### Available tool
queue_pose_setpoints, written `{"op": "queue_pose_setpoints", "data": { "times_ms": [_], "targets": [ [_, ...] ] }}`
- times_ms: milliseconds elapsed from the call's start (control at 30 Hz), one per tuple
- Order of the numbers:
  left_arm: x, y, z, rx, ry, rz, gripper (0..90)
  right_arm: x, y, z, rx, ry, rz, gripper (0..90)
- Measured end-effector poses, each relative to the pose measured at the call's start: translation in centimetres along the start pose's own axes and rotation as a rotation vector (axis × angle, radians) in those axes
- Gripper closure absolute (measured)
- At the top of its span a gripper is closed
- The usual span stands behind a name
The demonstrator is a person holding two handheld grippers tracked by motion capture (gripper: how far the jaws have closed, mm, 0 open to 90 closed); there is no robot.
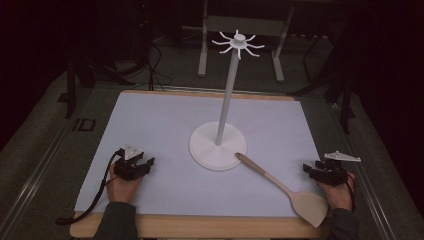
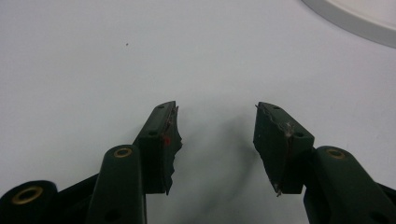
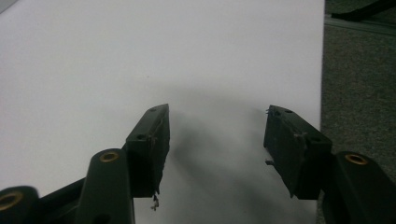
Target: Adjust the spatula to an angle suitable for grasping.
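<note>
A white stand [image 1: 218, 146] with a round base and a tall pole topped by radiating hooks [image 1: 238, 43] rises at the middle of the white table sheet. A wooden spatula [image 1: 282, 186] lies flat, handle tip touching the base, blade near the front right edge. My left gripper [image 1: 141, 161] rests on the sheet at the front left, open, nothing between its jaws; its own view shows the gripper [image 2: 215, 122] over bare sheet, with the base rim [image 2: 355, 18] at top right. My right gripper [image 1: 311, 169] sits at the right edge, open and empty [image 3: 217, 122].
The white sheet [image 1: 165, 125] covers a wooden tabletop [image 1: 200, 226]. Dark carpet [image 3: 359, 70] lies beyond the sheet's right edge. Metal frame legs [image 1: 202, 50] and cables stand on the floor behind the table.
</note>
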State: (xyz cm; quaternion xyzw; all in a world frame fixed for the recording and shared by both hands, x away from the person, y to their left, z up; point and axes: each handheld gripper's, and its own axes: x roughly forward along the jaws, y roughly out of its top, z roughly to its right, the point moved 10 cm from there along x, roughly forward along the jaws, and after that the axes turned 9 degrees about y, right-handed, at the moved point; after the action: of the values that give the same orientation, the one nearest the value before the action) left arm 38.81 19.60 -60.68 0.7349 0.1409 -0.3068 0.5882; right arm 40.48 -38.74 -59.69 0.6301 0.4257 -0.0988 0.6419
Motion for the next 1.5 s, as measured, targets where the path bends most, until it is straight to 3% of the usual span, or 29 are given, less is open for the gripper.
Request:
{"op": "queue_pose_setpoints", "data": {
  "times_ms": [367, 633, 1167, 1233, 1500],
  "targets": [
    [-0.5, 0.2, -0.3, -0.037, -0.022, 0.045, 49.4, -1.6, 1.1, -0.6, -0.024, -0.041, 0.011, 40.3],
    [-0.6, 0.3, -0.4, -0.045, -0.018, 0.056, 49.4, -2.9, 2.6, -2.1, -0.07, -0.062, -0.002, 42.8],
    [-0.7, 0.4, -0.4, -0.057, -0.022, 0.073, 48.9, -4.3, 4.4, -5.4, -0.154, -0.048, -0.045, 41.7],
    [-0.8, 0.4, -0.4, -0.06, -0.024, 0.076, 48.9, -4.5, 5.0, -6.3, -0.171, -0.043, -0.049, 42.0],
    [-0.7, 0.4, -0.5, -0.064, -0.024, 0.074, 48.8, -4.4, 6.1, -8.1, -0.215, -0.026, -0.074, 43.4]
  ]
}}
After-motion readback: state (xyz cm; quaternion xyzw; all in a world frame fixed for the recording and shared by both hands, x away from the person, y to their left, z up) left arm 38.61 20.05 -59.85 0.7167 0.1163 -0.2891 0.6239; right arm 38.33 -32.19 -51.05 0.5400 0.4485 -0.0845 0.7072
